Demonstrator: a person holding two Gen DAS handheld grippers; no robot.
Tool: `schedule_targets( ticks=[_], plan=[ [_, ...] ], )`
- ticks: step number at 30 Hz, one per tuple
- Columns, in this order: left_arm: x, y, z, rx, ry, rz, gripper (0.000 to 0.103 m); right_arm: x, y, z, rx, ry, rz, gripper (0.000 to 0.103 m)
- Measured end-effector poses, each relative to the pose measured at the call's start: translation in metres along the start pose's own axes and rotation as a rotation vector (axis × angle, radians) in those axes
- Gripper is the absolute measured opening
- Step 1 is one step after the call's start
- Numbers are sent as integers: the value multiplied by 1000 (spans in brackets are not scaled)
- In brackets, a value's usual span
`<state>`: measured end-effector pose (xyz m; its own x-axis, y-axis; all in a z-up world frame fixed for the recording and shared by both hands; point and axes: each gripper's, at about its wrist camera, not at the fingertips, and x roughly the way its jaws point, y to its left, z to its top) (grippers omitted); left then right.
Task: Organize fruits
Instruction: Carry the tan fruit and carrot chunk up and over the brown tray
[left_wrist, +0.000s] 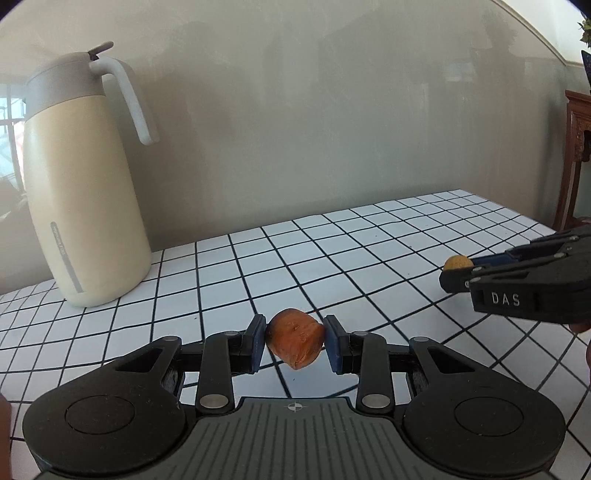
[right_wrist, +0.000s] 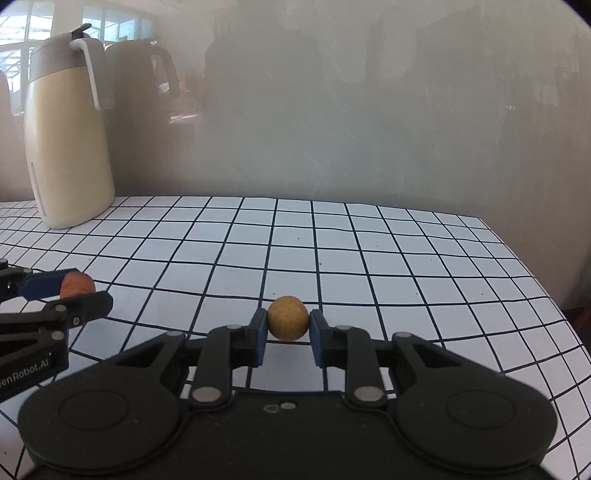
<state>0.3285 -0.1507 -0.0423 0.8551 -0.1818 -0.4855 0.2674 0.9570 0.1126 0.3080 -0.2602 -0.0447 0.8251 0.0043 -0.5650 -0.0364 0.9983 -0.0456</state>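
My left gripper (left_wrist: 294, 339) is shut on a reddish-brown oval fruit (left_wrist: 295, 338) and holds it above the white checked tablecloth (left_wrist: 332, 251). My right gripper (right_wrist: 288, 325) is shut on a small round tan fruit (right_wrist: 288, 322), also held above the cloth. In the left wrist view the right gripper (left_wrist: 456, 271) enters from the right with the tan fruit (left_wrist: 457, 263) at its tip. In the right wrist view the left gripper (right_wrist: 79, 291) enters from the left with the reddish fruit (right_wrist: 77, 285) between its fingers.
A tall cream thermos jug (left_wrist: 79, 184) with a white handle stands at the back left of the table; it also shows in the right wrist view (right_wrist: 68, 129). A grey wall runs behind the table. The table's right edge (right_wrist: 532, 266) drops off. Wooden furniture (left_wrist: 576, 155) stands far right.
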Motion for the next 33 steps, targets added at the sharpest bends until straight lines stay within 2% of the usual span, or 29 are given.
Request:
schedule_targets(
  ticks=[7,19,28,33],
  plan=[
    [-38,20,-6,-6,-9,44,34,-22,25,3,-28,-25,52,15],
    [-129,63,-15,-49,-64,112,34,-84,67,6,-73,-92,134,15],
    [-193,97,-35,-83,-100,181,34,-125,99,-2,-94,-121,176,15],
    [-225,125,-59,-127,-93,237,34,-140,122,-10,-127,-116,209,15]
  ],
)
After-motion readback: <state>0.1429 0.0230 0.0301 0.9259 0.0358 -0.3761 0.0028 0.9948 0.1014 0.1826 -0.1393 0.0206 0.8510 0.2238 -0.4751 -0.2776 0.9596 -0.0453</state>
